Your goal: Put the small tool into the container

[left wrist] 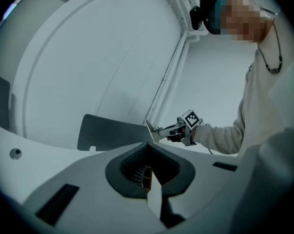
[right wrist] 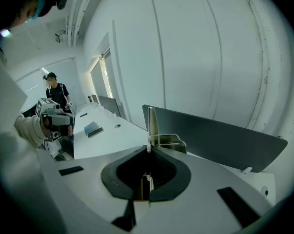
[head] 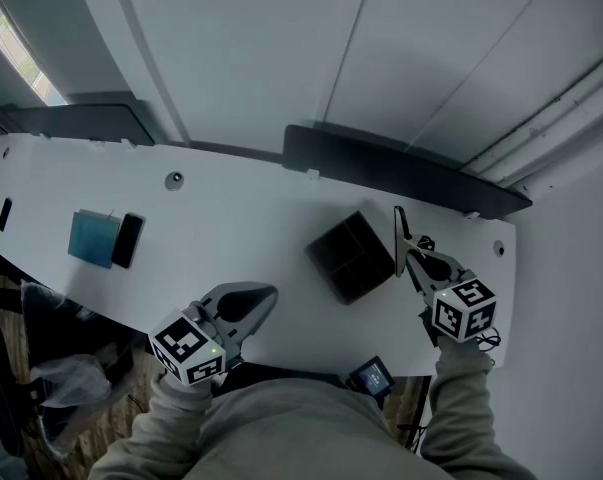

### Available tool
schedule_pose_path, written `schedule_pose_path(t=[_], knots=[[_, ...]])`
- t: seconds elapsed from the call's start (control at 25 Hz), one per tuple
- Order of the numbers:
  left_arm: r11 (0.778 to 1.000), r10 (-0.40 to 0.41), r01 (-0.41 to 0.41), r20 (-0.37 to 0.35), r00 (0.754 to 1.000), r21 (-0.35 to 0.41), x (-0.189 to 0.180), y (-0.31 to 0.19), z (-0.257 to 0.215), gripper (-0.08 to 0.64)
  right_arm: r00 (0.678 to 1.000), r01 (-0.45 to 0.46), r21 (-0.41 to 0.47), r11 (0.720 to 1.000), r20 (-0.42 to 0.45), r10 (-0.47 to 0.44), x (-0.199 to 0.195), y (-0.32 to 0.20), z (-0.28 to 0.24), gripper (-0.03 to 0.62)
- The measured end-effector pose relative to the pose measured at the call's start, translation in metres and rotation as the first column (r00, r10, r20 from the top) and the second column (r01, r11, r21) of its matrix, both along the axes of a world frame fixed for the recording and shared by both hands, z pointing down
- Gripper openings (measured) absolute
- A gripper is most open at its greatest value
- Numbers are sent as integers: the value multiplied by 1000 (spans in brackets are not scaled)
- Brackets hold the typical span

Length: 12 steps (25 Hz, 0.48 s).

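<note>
Between jaws of right gripper (head: 408, 252) — small tool (head: 398, 230), beside container (head: 351, 256)

White table (head: 251, 218) — black container (head: 352, 256) mid-right; blue box (head: 93, 237) beside black slab (head: 128, 240), left.

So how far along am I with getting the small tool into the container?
Done: the right hand-held gripper is shut on the small tool. In hand: it holds it beside the container, not yet inside. Left: move over the container and release. The left hand-held gripper is shut, empty.
</note>
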State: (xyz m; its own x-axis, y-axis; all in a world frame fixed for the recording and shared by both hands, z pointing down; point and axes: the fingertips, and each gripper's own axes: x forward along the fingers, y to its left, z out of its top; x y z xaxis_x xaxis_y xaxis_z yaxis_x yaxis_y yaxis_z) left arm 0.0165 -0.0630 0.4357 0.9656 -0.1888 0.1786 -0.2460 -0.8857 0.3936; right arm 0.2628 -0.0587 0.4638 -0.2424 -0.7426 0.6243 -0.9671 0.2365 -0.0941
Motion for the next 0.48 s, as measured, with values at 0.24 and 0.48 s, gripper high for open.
schedule_pose_path(t=[0.24, 0.48], knots=[[1000, -12, 12, -1, 1000, -9, -4, 5, 2, 2, 1000, 11, -29, 1000, -17, -11, 1, 1, 11, 23], [1000, -23, 23, 2, 1000, -15, -8, 9, 6, 2, 1000, 16, -53, 998, -22, -17, 2, -1, 20, 23]])
